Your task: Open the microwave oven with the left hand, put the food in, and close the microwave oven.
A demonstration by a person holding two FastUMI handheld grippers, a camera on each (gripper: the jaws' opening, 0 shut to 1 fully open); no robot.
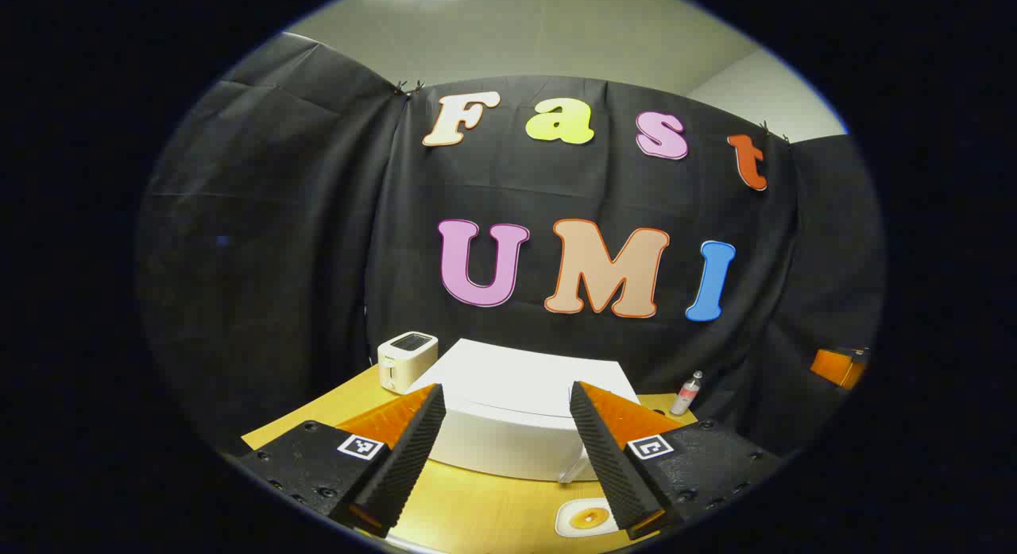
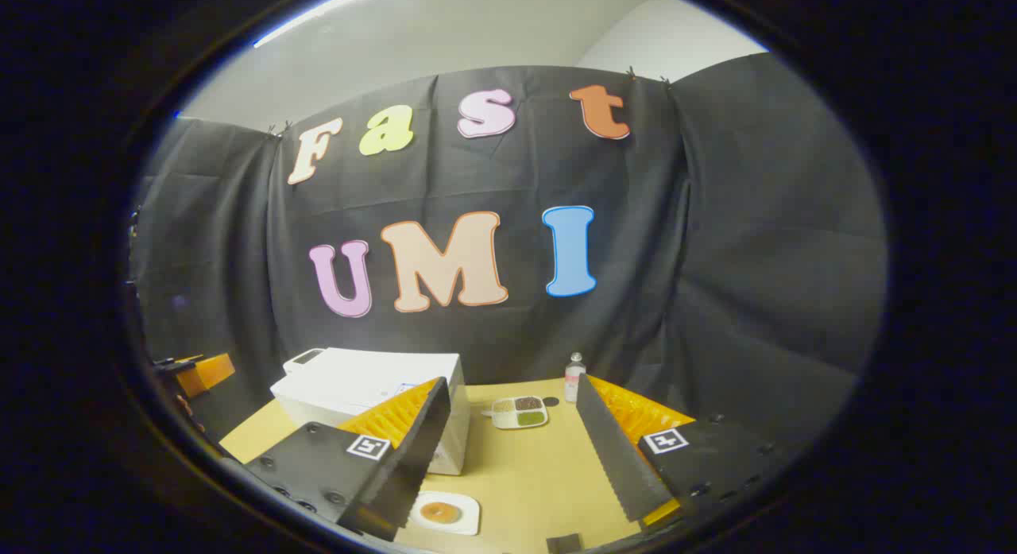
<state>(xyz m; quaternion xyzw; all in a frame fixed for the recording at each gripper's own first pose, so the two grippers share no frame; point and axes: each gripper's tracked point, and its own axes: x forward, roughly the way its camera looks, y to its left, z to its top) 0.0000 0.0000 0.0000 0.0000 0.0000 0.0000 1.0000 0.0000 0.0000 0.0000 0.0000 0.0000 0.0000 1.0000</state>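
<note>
With the white microwave (image 1: 516, 411) shut at lower centre on the tabletop (image 1: 477, 506), the left gripper (image 1: 508, 451), jaws apart and empty, should hook the door's edge squarely, while the food (image 2: 441, 512) waits lower left beside the right gripper (image 2: 512, 459), jaws apart too.

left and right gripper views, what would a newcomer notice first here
The boxy white microwave oven at the middle of the yellow wooden table, door shut. Before it lies a small white plate with a round orange food piece. Both grippers, left and right, hover open and empty.
</note>
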